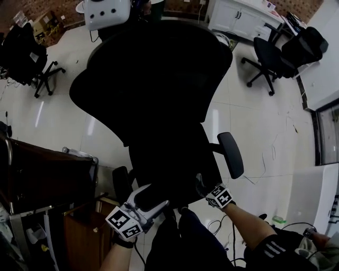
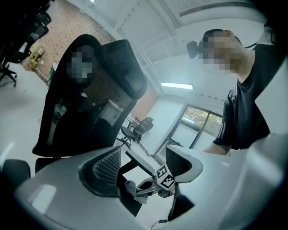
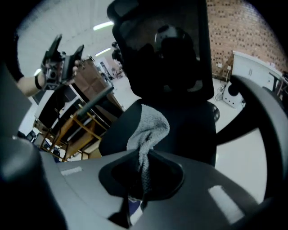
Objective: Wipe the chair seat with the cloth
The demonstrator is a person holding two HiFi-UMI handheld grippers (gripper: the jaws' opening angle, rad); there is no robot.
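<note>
The black office chair (image 1: 159, 90) stands just in front of me, its seat (image 3: 189, 130) dark under the tall backrest (image 3: 166, 49). A grey terry cloth (image 3: 147, 128) lies bunched on the near part of the seat. My right gripper (image 3: 139, 175) is shut on the cloth's lower end, low at the seat's front right (image 1: 204, 188). My left gripper (image 1: 151, 200) hovers at the seat's front left, open and holding nothing (image 2: 141, 164). Between its wide jaws I see the right gripper (image 2: 153, 182). The right gripper view shows the left gripper (image 3: 67, 49) raised, off the seat.
The chair's right armrest (image 1: 231, 154) juts out beside my right gripper. A brown wooden desk (image 1: 47, 174) stands close on the left. Other office chairs (image 1: 26, 58) (image 1: 275, 53) are further off on the pale tiled floor. White cabinets (image 1: 243, 16) line the back.
</note>
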